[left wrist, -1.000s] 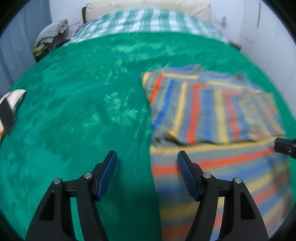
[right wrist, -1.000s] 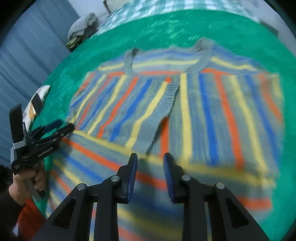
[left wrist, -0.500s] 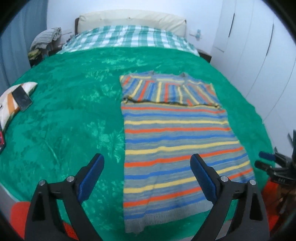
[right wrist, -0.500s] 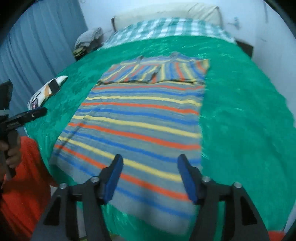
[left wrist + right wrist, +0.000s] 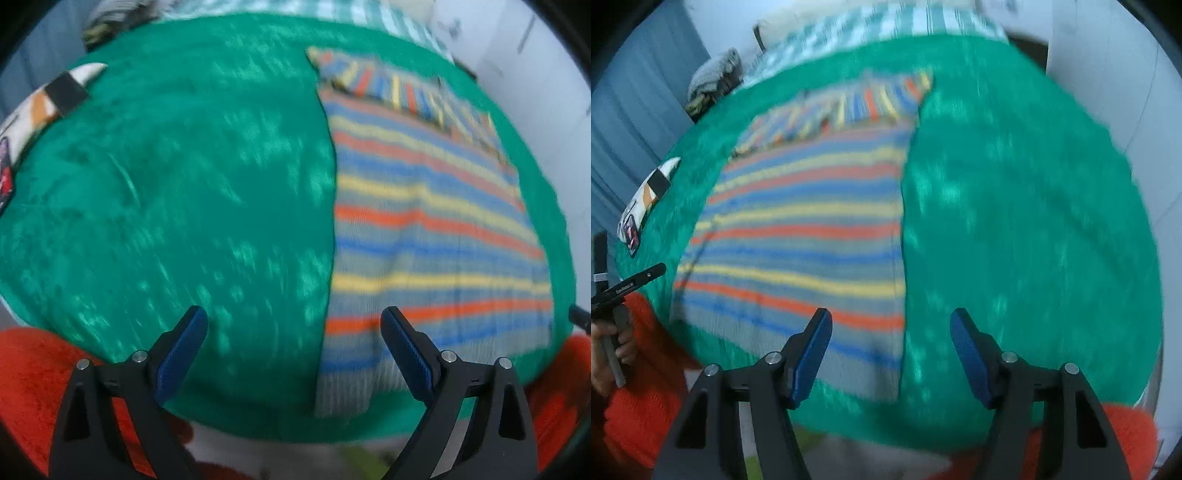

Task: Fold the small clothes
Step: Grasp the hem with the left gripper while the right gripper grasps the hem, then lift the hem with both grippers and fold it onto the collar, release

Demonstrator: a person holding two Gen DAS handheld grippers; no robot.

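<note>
Here, in the left wrist view, the left gripper [image 5: 293, 338] hangs spread and empty over the striped sweater's [image 5: 432, 236] near left hem corner; pinching the green blanket [image 5: 177, 192] too could spoil the fold. Likewise, in the right wrist view, the right gripper [image 5: 891, 338] gapes empty over the sweater's near right corner, risking one layer.

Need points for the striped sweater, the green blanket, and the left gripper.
striped sweater [image 5: 436, 236], left wrist view, middle of the flat striped body.
green blanket [image 5: 1027, 236], right wrist view, bare patch right of the sweater.
left gripper [image 5: 293, 352], left wrist view, midway between its open blue-padded fingers.
</note>
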